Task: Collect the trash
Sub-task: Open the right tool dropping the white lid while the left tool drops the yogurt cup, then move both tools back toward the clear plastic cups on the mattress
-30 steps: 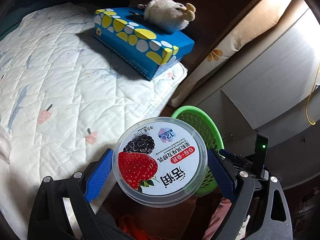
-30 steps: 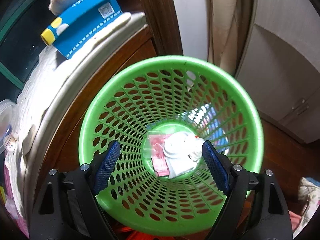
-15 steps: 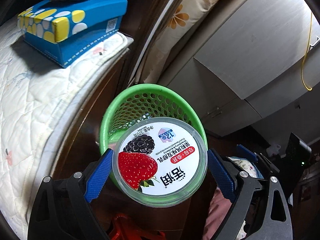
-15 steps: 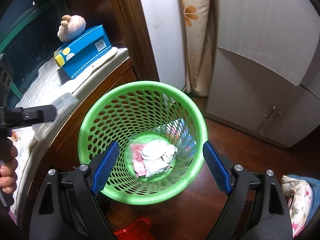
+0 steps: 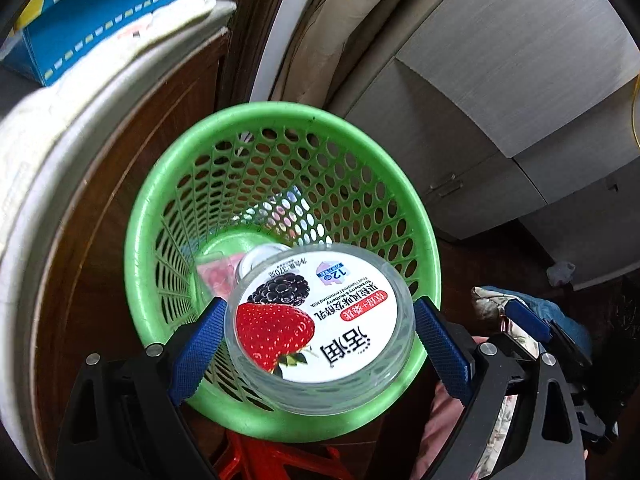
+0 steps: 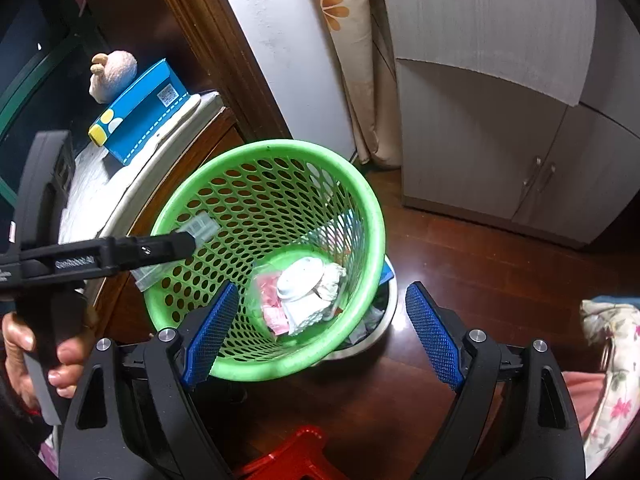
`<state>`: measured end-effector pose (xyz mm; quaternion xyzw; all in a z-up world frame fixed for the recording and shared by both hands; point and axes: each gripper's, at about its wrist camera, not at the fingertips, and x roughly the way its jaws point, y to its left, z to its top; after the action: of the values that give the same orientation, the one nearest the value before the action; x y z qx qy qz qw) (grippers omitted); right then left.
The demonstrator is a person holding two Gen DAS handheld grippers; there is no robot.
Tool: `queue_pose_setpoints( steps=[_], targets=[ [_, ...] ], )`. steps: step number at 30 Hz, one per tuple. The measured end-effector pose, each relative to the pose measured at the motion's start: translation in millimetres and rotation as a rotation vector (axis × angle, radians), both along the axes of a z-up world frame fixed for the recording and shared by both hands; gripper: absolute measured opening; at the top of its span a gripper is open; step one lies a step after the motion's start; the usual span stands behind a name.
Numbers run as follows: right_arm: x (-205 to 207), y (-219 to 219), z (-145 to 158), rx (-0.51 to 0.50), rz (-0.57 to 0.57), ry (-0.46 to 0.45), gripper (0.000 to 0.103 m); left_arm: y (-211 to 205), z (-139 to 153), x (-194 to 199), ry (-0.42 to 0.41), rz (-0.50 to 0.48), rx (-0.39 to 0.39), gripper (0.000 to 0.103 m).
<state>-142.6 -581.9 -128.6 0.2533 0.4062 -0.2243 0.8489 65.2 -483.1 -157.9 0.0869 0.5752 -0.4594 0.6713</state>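
Note:
My left gripper (image 5: 318, 334) is shut on a clear round yogurt tub (image 5: 320, 320) with a strawberry and blackberry lid, held over the near rim of the green perforated trash basket (image 5: 168, 184). In the right wrist view the left gripper reaches in from the left, its tip with the tub (image 6: 188, 236) over the basket's (image 6: 360, 200) left rim. Inside the basket lie a white lid (image 6: 300, 280), crumpled paper and a pink wrapper (image 6: 272, 300). My right gripper (image 6: 322, 334) is open and empty, above the basket's near side.
A bed with a white quilt (image 6: 92, 184) stands left of the basket, with a blue tissue box (image 6: 140, 112) and a plush toy (image 6: 112, 74) on it. Grey cabinets (image 6: 500, 140) stand at the right. A red stool (image 6: 288, 456) is below. Floral cloth (image 6: 612, 360) lies at right.
My left gripper has swung with the tub from over the bed to over the basket. My right gripper has pulled back and up from the basket.

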Motion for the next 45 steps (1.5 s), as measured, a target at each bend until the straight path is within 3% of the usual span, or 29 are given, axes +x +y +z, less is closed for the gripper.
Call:
queue_pose_setpoints(
  steps=[8,19,33,45],
  targets=[
    [-0.8,2.2,-1.2,0.01,0.0,-0.01,0.085,7.3,-11.3,-3.0,0.039,0.01,0.006,0.09],
    [10.3,21.2,9.5,0.008,0.044,-0.035,0.085,55.8,24.8,4.2,-0.018,0.073,-0.046,0.09],
    [49.3,84.2,32.2,-0.006,0.193,-0.085,0.085,166.8,70.5,16.3,-0.144,0.241,-0.076,0.09],
    [100.9,158.6,49.3,-0.025,0.389,-0.106,0.085,280.5,96.7,30.1,-0.228,0.455,-0.077,0.09]
  ],
)
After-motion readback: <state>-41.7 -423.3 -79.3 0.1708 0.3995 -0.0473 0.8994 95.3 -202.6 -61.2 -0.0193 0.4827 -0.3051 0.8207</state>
